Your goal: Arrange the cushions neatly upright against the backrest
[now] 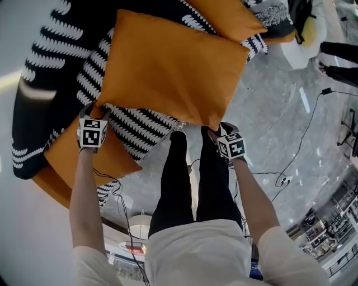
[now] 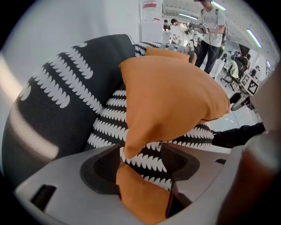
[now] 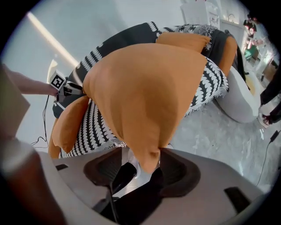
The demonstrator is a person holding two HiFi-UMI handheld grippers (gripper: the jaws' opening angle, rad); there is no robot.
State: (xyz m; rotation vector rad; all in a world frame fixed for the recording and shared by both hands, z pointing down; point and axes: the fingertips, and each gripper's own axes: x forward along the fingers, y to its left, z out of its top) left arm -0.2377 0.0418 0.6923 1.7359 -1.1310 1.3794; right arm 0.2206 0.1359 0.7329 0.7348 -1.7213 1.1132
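Cushion (image 1: 168, 67) | bottom corners loose between wide fingers | left gripper (image 1: 94, 111), right gripper (image 1: 217, 129) | sofa (image 1: 50, 84) behind

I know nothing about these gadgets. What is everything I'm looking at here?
Large cushion: one, orange, centre of the sofa.
Near cushion: one, orange, low left.
Far cushion: one, orange, sofa's far end.
Sofa cover: one, black with white pattern, beneath the cushions.
Floor: one, glossy grey, right of the sofa.
Cables: several, black, on the floor.
Left gripper: one, grey, jaws open around the large cushion's left corner.
Right gripper: one, grey, jaws open around its right corner.
Legs: two, black trousers, bottom centre.
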